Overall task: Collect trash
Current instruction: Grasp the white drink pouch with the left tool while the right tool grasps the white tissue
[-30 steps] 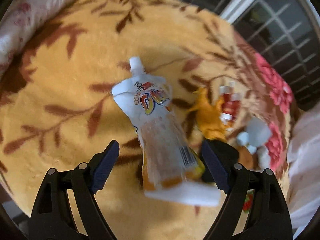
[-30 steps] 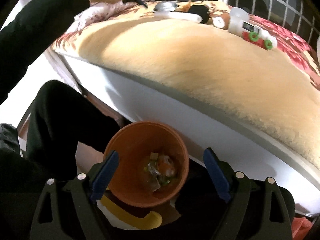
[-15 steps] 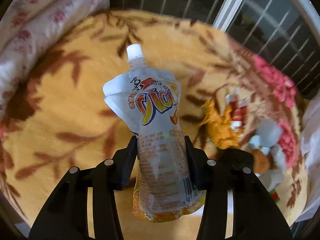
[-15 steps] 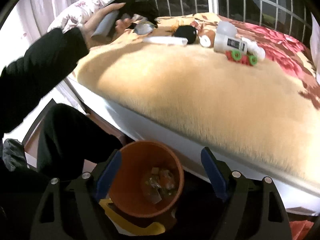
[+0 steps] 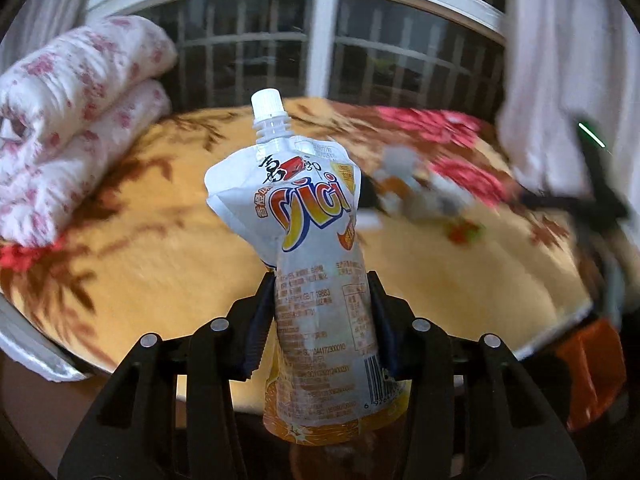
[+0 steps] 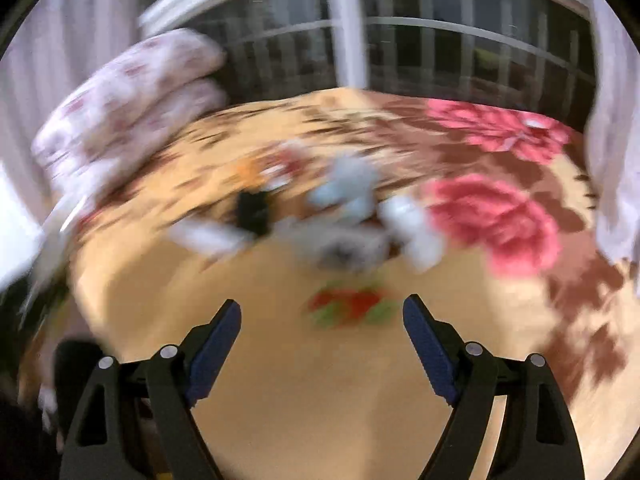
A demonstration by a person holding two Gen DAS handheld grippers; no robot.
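We find the drink pouch (image 5: 320, 280) clamped in the left gripper (image 5: 322, 320), both blue-padded fingers pressed against its lower printed body. The pouch stands nearly upright, white screw cap (image 5: 267, 103) at the top, orange band at the bottom edge, barcode low on its right side. It is lifted clear of the blanket (image 5: 180, 264), which lies behind and below it.

We note the blanket is tan with brown leaf print and pink flowers toward the right. In the left wrist view a scatter of small litter (image 5: 424, 196) lies on it to the right of the pouch, too blurred to identify piece by piece. A rolled white quilt with pink print (image 5: 76, 120) sits at the blanket's left, against a barred window (image 5: 320, 52). An orange object (image 5: 592, 364) shows at the lower right edge; we cannot tell what it is.

The right gripper (image 6: 322, 338) has its fingers spread wide apart with nothing between them. It is above the near part of the blanket (image 6: 320, 400), pointed toward the same litter pile (image 6: 340, 220). That view is heavily motion-blurred: we make out pale grey and white items, a black one (image 6: 252, 212) and a red and green one (image 6: 348, 304) nearest the fingers, nothing finer
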